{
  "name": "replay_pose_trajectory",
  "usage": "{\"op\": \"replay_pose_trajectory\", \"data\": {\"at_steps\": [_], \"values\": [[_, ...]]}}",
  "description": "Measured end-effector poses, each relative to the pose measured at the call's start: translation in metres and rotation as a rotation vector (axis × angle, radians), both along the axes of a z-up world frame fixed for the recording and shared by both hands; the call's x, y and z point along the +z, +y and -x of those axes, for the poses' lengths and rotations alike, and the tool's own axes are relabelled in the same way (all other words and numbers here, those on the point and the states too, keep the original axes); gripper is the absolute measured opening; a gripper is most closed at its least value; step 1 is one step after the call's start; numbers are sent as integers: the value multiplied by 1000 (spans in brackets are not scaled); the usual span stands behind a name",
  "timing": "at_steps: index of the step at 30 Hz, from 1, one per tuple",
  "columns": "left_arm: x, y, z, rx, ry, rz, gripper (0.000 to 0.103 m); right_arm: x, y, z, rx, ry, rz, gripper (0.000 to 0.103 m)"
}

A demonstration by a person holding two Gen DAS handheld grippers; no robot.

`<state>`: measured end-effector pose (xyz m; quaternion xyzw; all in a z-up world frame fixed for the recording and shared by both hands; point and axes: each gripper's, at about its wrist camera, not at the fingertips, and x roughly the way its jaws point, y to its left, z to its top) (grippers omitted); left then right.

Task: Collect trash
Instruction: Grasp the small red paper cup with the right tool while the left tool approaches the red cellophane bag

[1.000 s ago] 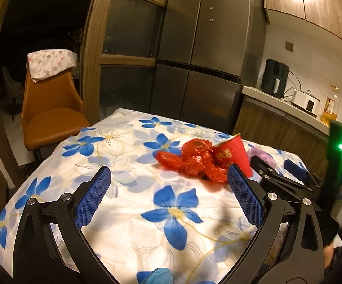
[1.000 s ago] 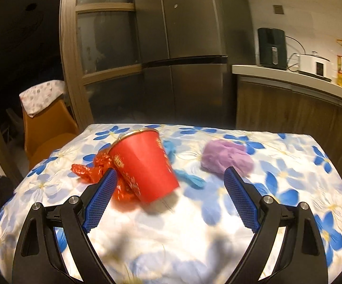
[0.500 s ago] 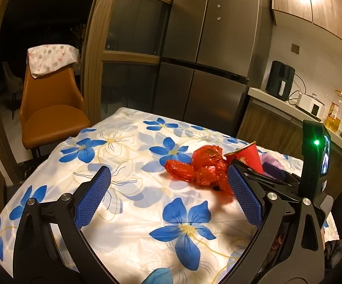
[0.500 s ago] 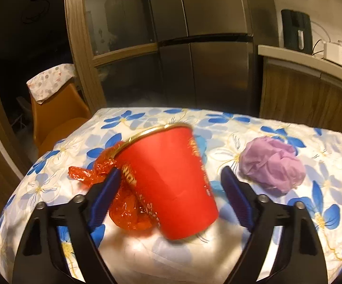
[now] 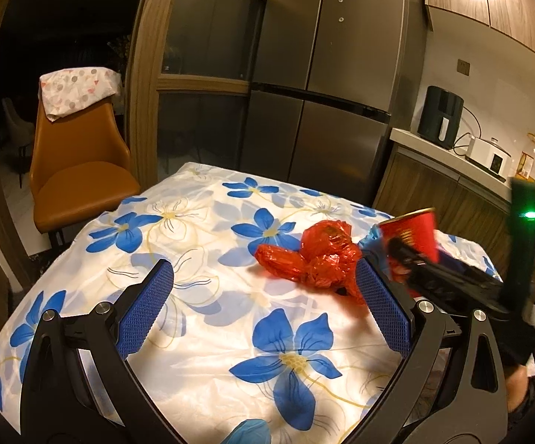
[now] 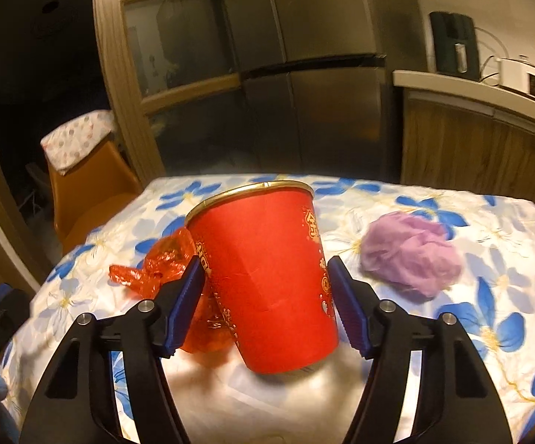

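A red paper cup (image 6: 267, 277) with a gold rim stands tilted on the flowered tablecloth (image 5: 193, 229), leaning against a crumpled red plastic wrapper (image 5: 315, 255). My right gripper (image 6: 263, 262) straddles the cup and its jaws are closing. The left pad is at the cup's side and the right pad is a sliver off it. In the left wrist view the cup (image 5: 415, 229) sits at the right, with one black finger (image 5: 434, 273) of the right gripper in front of it. My left gripper (image 5: 263, 272) hangs open over the cloth, just short of the wrapper. A purple crumpled wad (image 6: 411, 262) lies to the cup's right.
An orange chair (image 5: 74, 170) with a spotted cloth over its back stands left of the table. A steel fridge (image 5: 323, 92) is behind the table, and a kitchen counter (image 6: 489, 92) with appliances is at the right. A blue-gloved hand (image 5: 248, 433) shows at the bottom edge.
The right gripper has moved in around the cup and its jaws have narrowed to the cup's sides. The left gripper has drifted a little toward the wrapper and stays wide.
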<state>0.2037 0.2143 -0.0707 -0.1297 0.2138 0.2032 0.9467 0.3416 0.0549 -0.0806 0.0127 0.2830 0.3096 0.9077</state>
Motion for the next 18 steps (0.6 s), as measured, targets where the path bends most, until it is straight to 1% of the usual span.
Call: {"op": "replay_pose_trajectory", "data": {"at_steps": [5,7,9,12,16,17,18], "values": [[-3,-1,-15,-15,1,33,97,11,-36,11,-69,-17,-70,66],[-3,-4,-27,-26,-3,44,97,14,-48,17,-91,-27,-94,66],[-3,-7,-43,-38,-3,36,97,18,-57,22,-105,-33,-112,66],[-4,-13,-65,-32,-3,8,97,23,-72,30,-120,-43,-139,66],[-11,-16,-91,-23,30,-6,97,28,-89,40,-134,-58,-158,66],[-14,-16,-97,-23,47,-6,95,29,-92,41,-136,-60,-161,66],[-17,-16,-102,-28,65,1,91,30,-95,43,-138,-64,-166,66]]}}
